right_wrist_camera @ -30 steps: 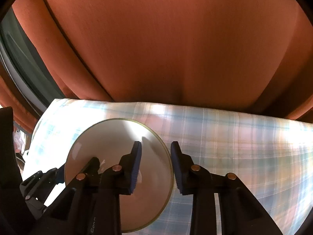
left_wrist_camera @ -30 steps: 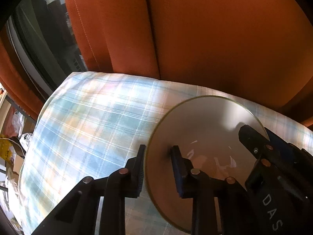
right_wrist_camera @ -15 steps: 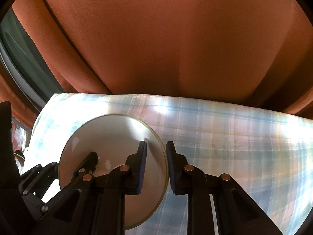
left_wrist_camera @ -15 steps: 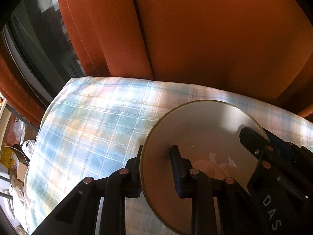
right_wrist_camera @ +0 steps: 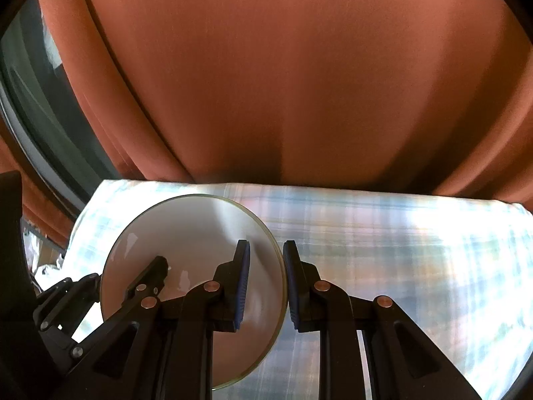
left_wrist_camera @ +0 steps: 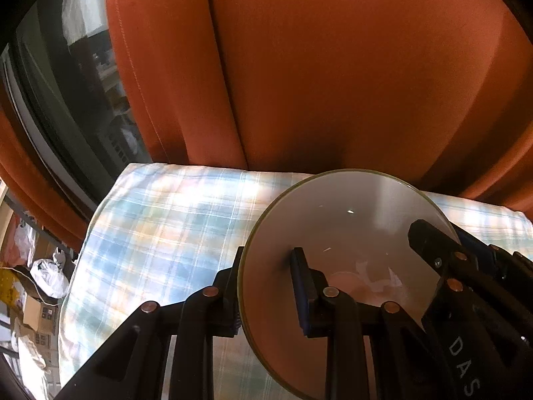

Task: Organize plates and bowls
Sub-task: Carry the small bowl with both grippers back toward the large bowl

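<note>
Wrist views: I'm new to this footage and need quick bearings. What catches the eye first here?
A pale bowl with a greenish rim, held at opposite edges by the left gripper and the right gripper, fills the lower middle. Under it lies a pastel plaid cloth, and an orange curtain fills the background.

Plaid tablecloth [right_wrist_camera: 416, 243] — bare to the right of the plate [right_wrist_camera: 200, 233]. Orange curtain [right_wrist_camera: 283, 83] closes the far edge; window [left_wrist_camera: 66, 116] at far left — left gripper [right_wrist_camera: 100, 286] beside plate.
</note>
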